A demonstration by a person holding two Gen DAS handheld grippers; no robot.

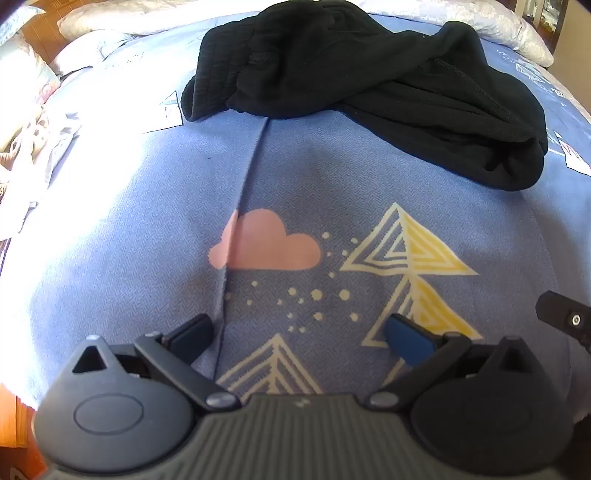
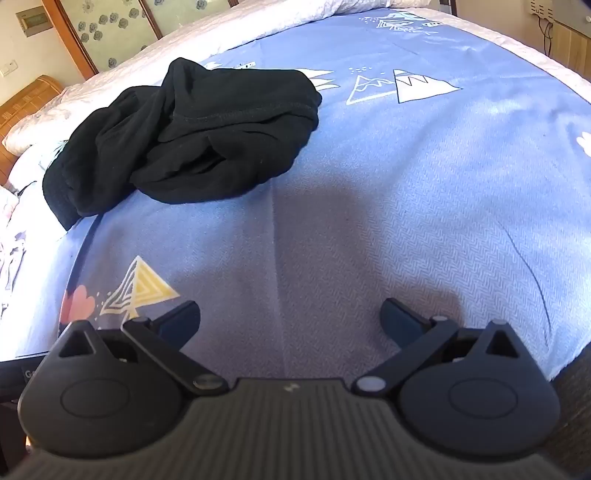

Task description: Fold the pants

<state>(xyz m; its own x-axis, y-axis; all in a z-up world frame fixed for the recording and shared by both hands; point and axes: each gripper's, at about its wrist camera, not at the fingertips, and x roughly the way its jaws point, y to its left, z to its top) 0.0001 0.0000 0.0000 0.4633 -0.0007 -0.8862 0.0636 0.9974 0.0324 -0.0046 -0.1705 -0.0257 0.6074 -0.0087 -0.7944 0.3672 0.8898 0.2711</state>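
Lying in a crumpled heap on a bed, a pair of black ribbed knit pants [image 1: 369, 92] waits unfolded toward the far half of the bed, on a blue cotton bedsheet printed with pink clouds and yellow triangles [image 1: 147, 229]. In the right wrist view the same heap [image 2: 184, 140] sits near the bed's left edge.

Neither tool touches it. The left gripper [image 1: 301, 336] hovers over the near part of the sheet with its jaws spread wide and nothing between them. The right gripper [image 2: 290, 319] does the same, jaws wide apart and empty, well short of the pants.

The fabric looks soft, limp and light, likely to sag and drag rather than hold any shape. A stitched hem or seam runs across the top of the heap [image 2: 236, 116]; that thicker edge seems the best place to pinch, though which end is waistband and which is cuff cannot be told from the tangle.

Open sheet spreads between the grippers and the pants and toward the bed's right edge, giving room to spread them flat. A pale quilted coverlet [image 2: 258, 22] lies bunched along the bed's far edge.
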